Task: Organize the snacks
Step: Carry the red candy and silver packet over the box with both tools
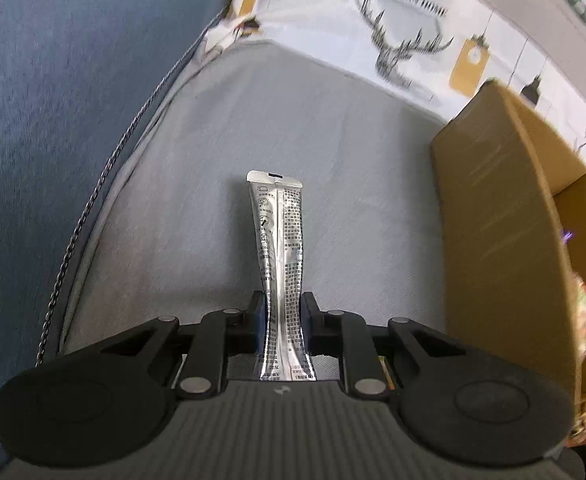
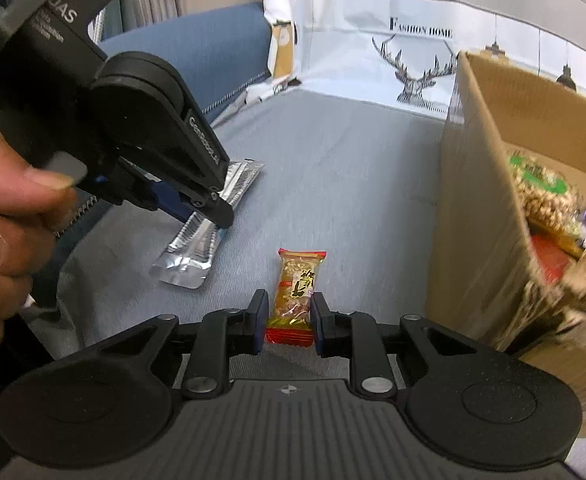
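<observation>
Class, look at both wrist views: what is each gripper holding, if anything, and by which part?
Left gripper clamps the silver sachet near its lower end. Right gripper pinches the orange snack packet across its near end.

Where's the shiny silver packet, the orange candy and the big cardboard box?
silver packet [image 1: 281, 240]: left wrist view, middle of its printed face.
orange candy [image 2: 296, 286]: right wrist view, middle of the wrapper.
cardboard box [image 2: 489, 216]: right wrist view, near side wall.

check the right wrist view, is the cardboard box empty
No, the cardboard box already holds several snack packs, among them a bag with a green label and something purple.
</observation>
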The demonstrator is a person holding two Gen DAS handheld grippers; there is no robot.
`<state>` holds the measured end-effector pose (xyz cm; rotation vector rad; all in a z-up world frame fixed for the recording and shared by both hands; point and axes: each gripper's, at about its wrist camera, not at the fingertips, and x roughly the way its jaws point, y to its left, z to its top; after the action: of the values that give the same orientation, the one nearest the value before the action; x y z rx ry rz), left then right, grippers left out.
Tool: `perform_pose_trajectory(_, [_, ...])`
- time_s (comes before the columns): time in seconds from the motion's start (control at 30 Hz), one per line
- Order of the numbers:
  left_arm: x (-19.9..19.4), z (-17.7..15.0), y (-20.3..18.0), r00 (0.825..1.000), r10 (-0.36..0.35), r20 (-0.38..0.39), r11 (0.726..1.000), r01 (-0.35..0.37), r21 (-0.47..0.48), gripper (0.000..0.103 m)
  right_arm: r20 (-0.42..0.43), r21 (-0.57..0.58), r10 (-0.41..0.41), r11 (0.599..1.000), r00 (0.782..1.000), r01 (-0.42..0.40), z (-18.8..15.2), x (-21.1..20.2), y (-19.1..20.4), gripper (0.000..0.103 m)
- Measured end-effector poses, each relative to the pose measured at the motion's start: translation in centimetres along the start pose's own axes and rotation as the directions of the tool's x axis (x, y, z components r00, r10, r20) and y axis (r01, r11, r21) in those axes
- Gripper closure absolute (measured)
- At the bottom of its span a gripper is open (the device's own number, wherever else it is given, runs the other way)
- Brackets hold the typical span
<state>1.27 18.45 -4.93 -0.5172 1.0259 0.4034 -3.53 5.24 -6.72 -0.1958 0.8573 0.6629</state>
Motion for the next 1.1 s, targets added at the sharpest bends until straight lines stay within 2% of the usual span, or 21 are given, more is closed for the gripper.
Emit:
perform_pose_trajectory(0.27, [-2.2, 0.5, -1.2, 0.989, -0.09, 0.117, 0.996, 0.09, 0.007, 0.084, 0.084, 0.02, -0.003, 1.0, 0.996, 0.001, 2.1, -2.6, 0.0, 0.08])
perform_pose_trajectory(0.57, [-4.0, 1.2, -1.3, 0.963, -0.173, 0.207, 0.983, 0.181, -0.021, 0.084, 0.158, 0.034, -0.051, 0.998, 0.986, 0.047, 4.4, -6.4, -1.3, 0.08])
perform_pose_trajectory(0.73, [-4.7, 1.4, -1.8, 0.947, -0.209, 0.245, 0.976, 0.218, -0.012, 0.084, 0.223, 0.079, -0.07, 0.995, 0.972, 0.053, 7.1, -9.5, -3.8, 0.08])
perform_pose_trajectory(0.8, [-5.0, 1.3, -2.2, 0.939, -0.227, 0.258, 0.972, 0.233, 0.005, 0.084, 0.27, 0.12, -0.079, 0.992, 0.96, 0.048, 9.0, -11.3, -5.7, 0.08])
perform_pose_trajectory(0.93, [-5.5, 1.1, -3.4, 0.924, -0.26, 0.281, 0.965, 0.257, 0.047, 0.084, 0.369, 0.189, -0.145, 0.979, 0.918, 0.078, 11.6, -14.9, -9.9, 0.08])
perform_pose_trajectory(1.03, [-5.8, 0.9, -4.7, 0.911, -0.286, 0.298, 0.958, 0.272, 0.089, 0.084, 0.42, 0.215, -0.218, 0.967, 0.881, 0.136, 11.3, -15.7, -12.9, 0.08])
perform_pose_trajectory(1.1, [-6.0, 0.7, -5.6, 0.898, -0.31, 0.312, 0.95, 0.289, 0.115, 0.084, 0.41, 0.249, -0.279, 0.95, 0.868, 0.187, 9.9, -15.1, -14.5, 0.08])
